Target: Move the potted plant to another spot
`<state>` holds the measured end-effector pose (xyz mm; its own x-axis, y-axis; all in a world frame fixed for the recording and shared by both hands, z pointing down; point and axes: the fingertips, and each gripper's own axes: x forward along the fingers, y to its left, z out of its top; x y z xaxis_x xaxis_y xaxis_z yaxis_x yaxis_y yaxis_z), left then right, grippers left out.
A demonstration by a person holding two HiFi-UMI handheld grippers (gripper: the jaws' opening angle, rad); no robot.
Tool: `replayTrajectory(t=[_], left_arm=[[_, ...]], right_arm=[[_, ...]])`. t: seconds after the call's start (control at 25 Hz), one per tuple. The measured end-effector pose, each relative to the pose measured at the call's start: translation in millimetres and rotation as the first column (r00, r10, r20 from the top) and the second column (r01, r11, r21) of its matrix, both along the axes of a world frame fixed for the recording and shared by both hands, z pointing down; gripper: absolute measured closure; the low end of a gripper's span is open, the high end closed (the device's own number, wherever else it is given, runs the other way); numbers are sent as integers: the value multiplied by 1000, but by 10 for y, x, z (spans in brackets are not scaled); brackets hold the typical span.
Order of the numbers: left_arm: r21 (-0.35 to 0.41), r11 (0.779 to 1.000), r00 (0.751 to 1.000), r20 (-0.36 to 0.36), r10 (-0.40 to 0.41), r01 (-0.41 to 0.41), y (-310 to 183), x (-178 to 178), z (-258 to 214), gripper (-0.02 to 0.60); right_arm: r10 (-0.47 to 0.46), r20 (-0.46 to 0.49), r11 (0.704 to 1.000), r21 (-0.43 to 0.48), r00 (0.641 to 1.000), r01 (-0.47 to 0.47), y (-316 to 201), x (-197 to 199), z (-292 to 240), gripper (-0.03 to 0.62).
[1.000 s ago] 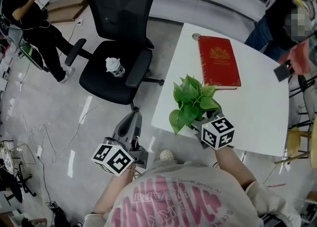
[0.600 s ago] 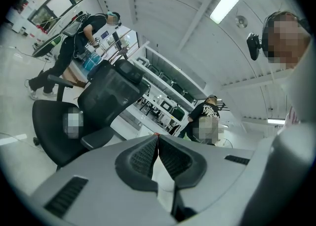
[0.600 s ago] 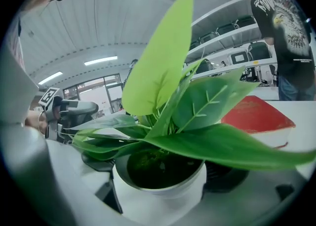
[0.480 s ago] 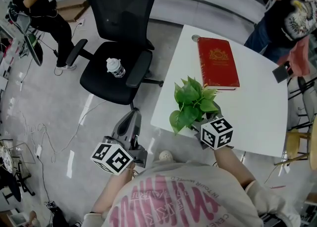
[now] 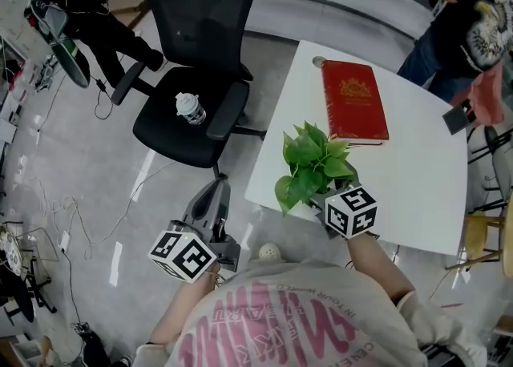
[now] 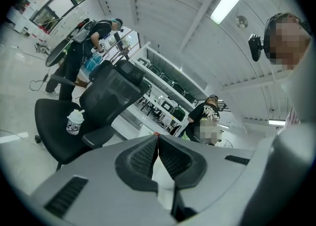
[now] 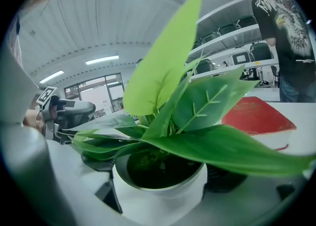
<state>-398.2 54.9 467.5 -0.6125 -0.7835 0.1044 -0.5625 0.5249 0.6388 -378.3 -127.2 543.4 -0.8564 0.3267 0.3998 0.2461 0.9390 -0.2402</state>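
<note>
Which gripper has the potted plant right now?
The right gripper, jaws clamping the potted plant by its pot; the left gripper is shut, empty, off the table.

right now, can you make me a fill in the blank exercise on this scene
The right tongs grip the potted plant by its ____ pot.
The left tongs are ____, holding nothing.
The ____ book lies on the white table.
A small bottle sits on the office chair's ____.
Missing words: white; shut; red; seat.

Bright overhead strip-lighting; fisheye-warped edges
</note>
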Motion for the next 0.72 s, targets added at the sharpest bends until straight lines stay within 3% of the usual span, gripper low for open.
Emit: replayTrajectory(t=[0.72], left_arm=[[-14, 1000, 1000, 11, 4, -4, -53, 122, -41, 557]], right_arm=[[-22, -16, 1000, 21, 1000, 22, -53, 74, -4, 43]])
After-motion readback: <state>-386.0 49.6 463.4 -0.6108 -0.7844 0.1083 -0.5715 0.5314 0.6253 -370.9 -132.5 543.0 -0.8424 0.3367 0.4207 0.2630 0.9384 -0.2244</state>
